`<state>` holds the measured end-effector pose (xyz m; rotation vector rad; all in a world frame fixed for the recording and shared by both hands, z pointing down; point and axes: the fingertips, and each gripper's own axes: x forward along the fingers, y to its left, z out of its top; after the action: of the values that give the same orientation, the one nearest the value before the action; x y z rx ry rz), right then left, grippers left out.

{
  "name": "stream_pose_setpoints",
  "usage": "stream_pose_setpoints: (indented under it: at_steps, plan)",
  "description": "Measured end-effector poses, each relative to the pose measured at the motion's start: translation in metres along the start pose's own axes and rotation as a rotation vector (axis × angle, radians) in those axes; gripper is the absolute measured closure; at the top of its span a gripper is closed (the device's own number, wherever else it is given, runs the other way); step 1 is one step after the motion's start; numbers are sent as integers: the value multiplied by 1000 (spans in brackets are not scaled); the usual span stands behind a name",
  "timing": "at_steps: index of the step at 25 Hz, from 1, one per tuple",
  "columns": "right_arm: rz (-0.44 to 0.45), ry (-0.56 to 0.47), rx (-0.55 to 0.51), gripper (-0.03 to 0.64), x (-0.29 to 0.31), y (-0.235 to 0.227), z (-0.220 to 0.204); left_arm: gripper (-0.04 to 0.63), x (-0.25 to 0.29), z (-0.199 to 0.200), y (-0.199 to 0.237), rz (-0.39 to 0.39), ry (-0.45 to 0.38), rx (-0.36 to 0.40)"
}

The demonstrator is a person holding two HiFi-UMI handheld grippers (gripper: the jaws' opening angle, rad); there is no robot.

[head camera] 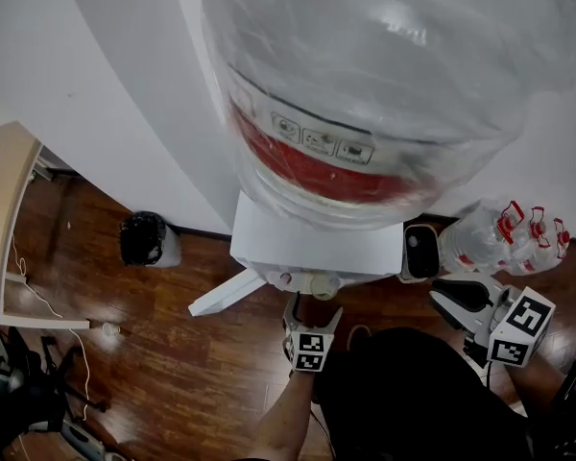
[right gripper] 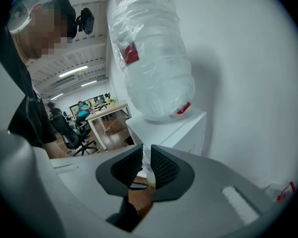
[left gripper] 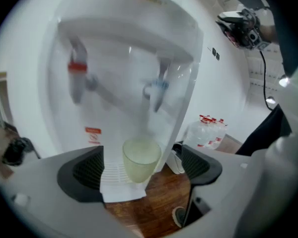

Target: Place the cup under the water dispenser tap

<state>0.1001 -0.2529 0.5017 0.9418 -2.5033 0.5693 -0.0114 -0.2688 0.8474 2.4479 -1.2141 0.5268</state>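
A translucent pale cup [left gripper: 140, 160] stands upright on the white drip tray [left gripper: 116, 185] of the water dispenser [head camera: 307, 243], below the blue tap [left gripper: 159, 86]; a red tap [left gripper: 77, 76] is to its left. My left gripper [left gripper: 143, 168] is open, its pads on either side of the cup and clear of it. In the head view the left gripper [head camera: 313, 310] points at the dispenser's front, where the cup [head camera: 319, 283] just shows. My right gripper [head camera: 446, 294] hangs to the right of the dispenser, jaws together with nothing between them [right gripper: 145, 162].
A big plastic-wrapped water bottle [head camera: 384, 84] tops the dispenser. A black bin [head camera: 144, 238] stands left of it. A pack of water bottles [head camera: 504, 233] and a small white device [head camera: 420, 253] sit to the right. A desk [head camera: 5, 209] is at far left.
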Motion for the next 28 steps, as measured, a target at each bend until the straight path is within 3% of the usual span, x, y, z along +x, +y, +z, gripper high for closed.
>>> stream_pose_setpoints:
  at_steps: [3,7,12,14,21,25,28]
  plan:
    - [9,-26,3,568,-13,11,28,343,-62,48,-10,63,-71,47]
    - [-8,-93,35,571,-28,28,61,444,-133,115,-29,9,-152,43]
    - [-19,-185,60,571,-45,53,80,530,-208,209,-52,-60,-365,68]
    - [-39,-222,70,571,-53,62,80,595,-233,233,-60,-85,-417,65]
    - [-57,-280,73,569,-81,89,70,595,-271,270,-73,-116,-458,38]
    - [-62,-305,70,572,-95,94,70,595,-290,285,-76,-63,-481,37]
    - [-73,-327,58,617,-105,93,73,595,-309,302,-80,-45,-505,14]
